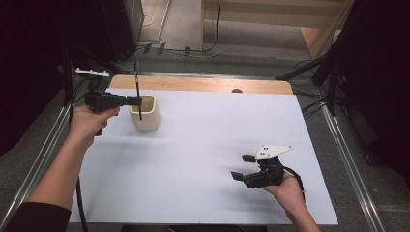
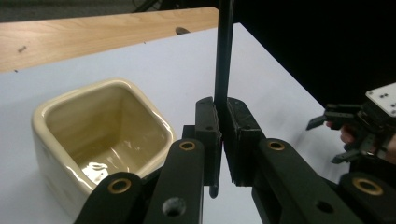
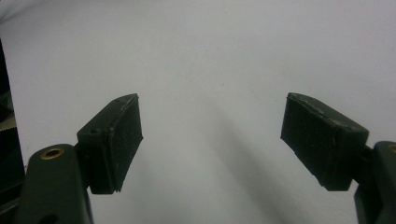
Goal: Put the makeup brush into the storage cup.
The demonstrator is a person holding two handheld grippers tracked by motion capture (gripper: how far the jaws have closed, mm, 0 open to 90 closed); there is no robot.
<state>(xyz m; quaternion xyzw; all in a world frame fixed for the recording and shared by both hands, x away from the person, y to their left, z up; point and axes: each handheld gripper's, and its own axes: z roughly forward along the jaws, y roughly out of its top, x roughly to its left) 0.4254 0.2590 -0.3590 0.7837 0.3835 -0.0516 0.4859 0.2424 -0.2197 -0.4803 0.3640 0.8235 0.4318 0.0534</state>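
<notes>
While clamped upright in the left hand-held gripper (image 2: pixel 222 140), the thin black rod (image 2: pixel 223 56) looks straight and matte, its rounded tip beside the glossy cream cup (image 2: pixel 70 140); right hand-held gripper (image 3: pixel 212 140) gapes, empty.

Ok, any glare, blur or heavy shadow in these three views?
High view: dark at both sides, table evenly lit. Left gripper view: glare on the cream cup floor, near jaws soft, black rod fairly sharp. Right gripper view: soft shadows on the sheet, pads slightly blurred.

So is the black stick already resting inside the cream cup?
No: in the left gripper view the black stick hangs upright beside the cream cup, clamped in the left hand-held gripper, its tip outside the rim.
</notes>
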